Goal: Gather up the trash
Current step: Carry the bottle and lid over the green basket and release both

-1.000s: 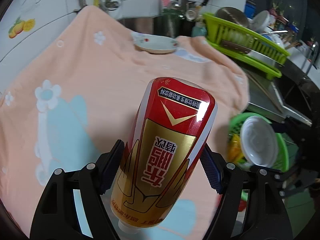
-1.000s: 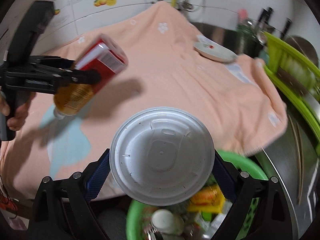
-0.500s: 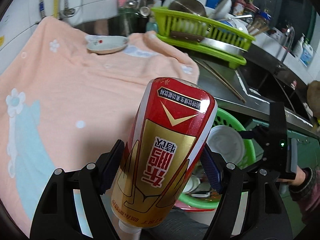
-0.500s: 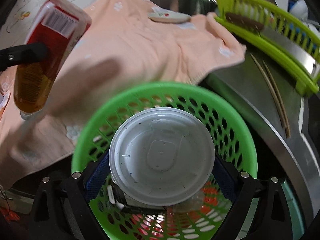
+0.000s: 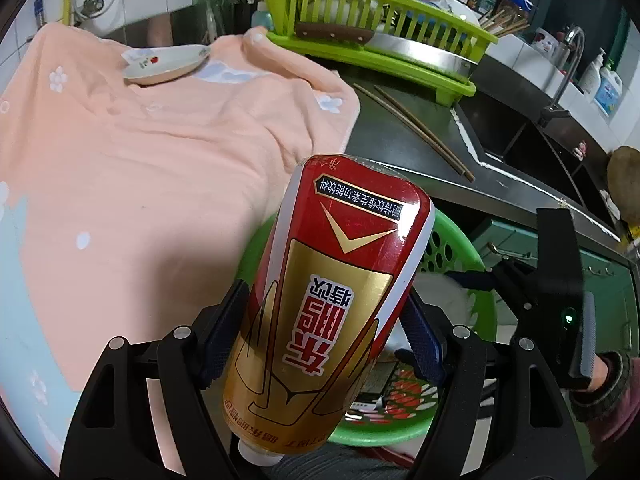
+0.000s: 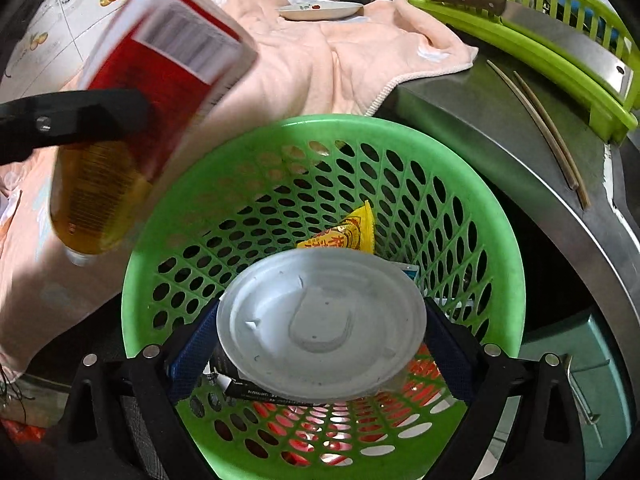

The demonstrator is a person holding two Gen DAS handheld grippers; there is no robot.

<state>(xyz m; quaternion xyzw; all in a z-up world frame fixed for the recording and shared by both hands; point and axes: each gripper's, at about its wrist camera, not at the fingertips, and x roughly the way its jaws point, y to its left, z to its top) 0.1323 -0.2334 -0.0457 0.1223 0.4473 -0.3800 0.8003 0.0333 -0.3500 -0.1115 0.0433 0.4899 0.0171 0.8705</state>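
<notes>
1. Peach towel [image 5: 152, 168]: spread over the left part of the counter, printed with white flowers and pale blue patches; its right edge hangs off beside the steel worktop [image 5: 404, 136].
2. Lime dish rack [image 5: 384, 20]: stands at the back of the steel worktop, loaded with dishes; a cleaver with a wooden handle lies along its front.
3. Green basket [image 6: 320, 216]: round, perforated, placed below the counter edge. Inside lie a yellow wrapper [image 6: 348, 232] and other packaging that cannot be identified.
4. Bottle [image 5: 328, 308]: red and gold label, amber liquid inside, held neck toward the camera and base pointing away. It is positioned at the basket's left rim, partly over it, not inside.
5. Left gripper [image 5: 320, 332]: jaws clamped on the bottle's sides, both blue pads pressing the label.
6. White lid [image 6: 320, 324]: a round plastic disc, held flat-face toward the camera, directly above the basket's interior.
7. Right gripper [image 6: 320, 340]: jaws closed on the lid's opposite edges. In the left wrist view a hand in a dark cuff holds its handle.
8. Small plate [image 5: 168, 64]: rests on the towel's far end, well apart from the basket.
9. Chopsticks [image 5: 420, 132]: a pair lying on the steel worktop, in front of the rack.
</notes>
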